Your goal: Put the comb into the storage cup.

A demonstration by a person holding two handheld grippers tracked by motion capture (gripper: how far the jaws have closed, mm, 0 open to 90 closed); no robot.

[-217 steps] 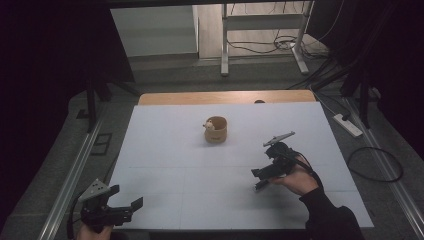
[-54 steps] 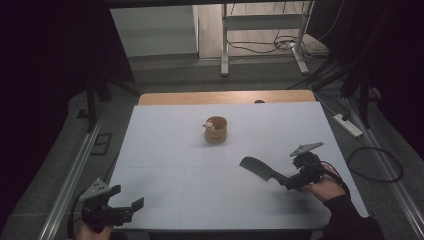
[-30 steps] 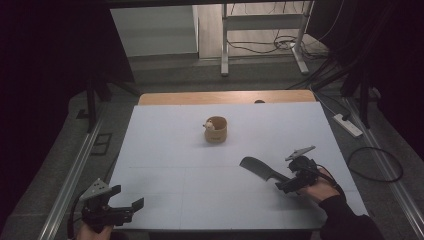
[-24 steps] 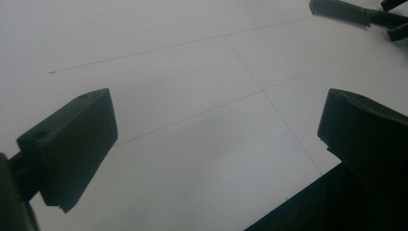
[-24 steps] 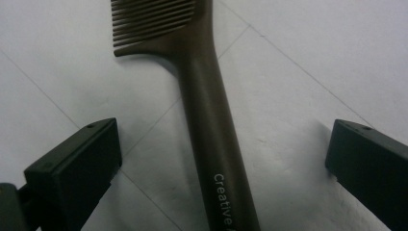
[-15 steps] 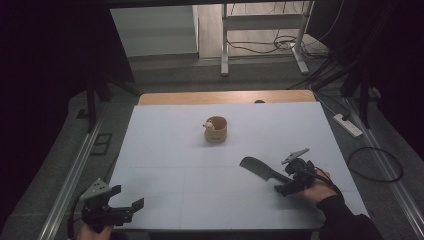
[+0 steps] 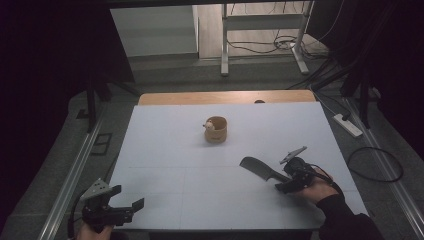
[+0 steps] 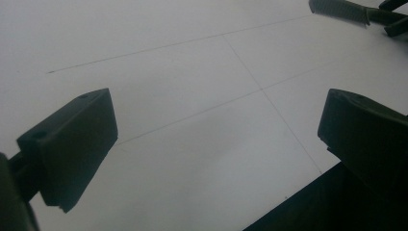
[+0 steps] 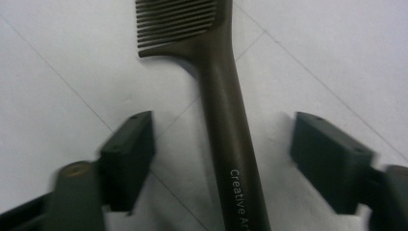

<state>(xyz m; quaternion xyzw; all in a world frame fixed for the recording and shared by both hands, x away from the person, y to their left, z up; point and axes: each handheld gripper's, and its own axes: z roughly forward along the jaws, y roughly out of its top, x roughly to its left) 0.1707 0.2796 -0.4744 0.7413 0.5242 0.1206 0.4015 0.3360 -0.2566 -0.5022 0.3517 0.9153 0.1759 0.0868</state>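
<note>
A dark comb [image 7: 256,167] with a long handle lies flat on the white table [image 7: 175,165], at the near right. My right gripper [image 7: 284,184] straddles the handle [image 9: 226,125]. Its jaws have just been closing, but both pads [image 9: 132,144] still stand clear of the handle. My left gripper [image 7: 131,207] rests at the near left corner, open with nothing between its fingers [image 8: 77,139]. In the left gripper view the comb [image 8: 339,9] lies far off at the top right.
A small wooden cup [image 7: 216,131] with something pale in it stands at the table's middle back. A wooden strip [image 7: 225,96] borders the far edge. A power strip [image 7: 348,125] and cables lie on the floor to the right.
Since the oldest frame the right hand has shifted right and toward the near edge, and the comb now lies on the table. Over the last second neither hand has visibly moved.
</note>
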